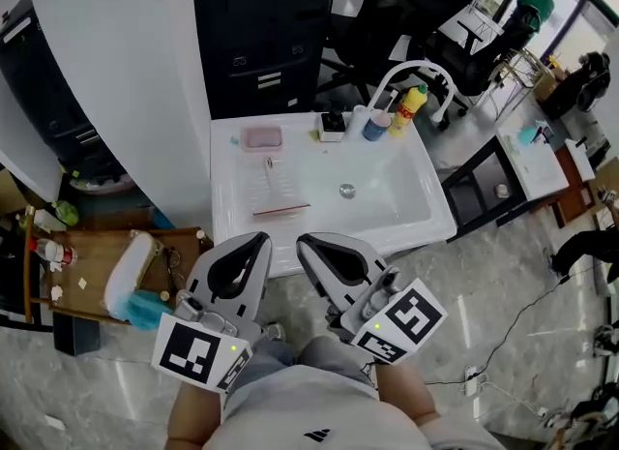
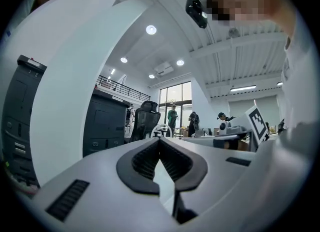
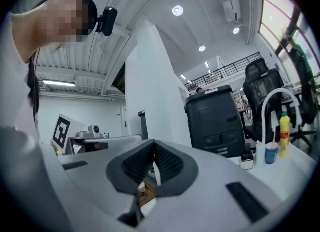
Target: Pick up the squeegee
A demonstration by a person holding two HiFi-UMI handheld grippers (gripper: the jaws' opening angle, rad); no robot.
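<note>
Fingers: my left gripper (image 1: 259,241) and right gripper (image 1: 306,243) are both pressed together, empty.
Risk: unopened, I'd shove the squeegee (image 1: 280,210) across the sink (image 1: 224,196).

Head cam looks steeply down, sink (image 1: 426,208) just ahead; cams on left gripper (image 1: 259,239) & right gripper (image 1: 302,242) sit low, facing level (own jaws fill foreground); all share black cabinet (image 1: 261,32)

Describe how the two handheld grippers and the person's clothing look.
The left gripper and right gripper are light grey tapering shells with black ribbed pads inside. Each carries a cube of black-and-white square markers at the rear. The person wears a pale shirt with a small dark logo.
</note>
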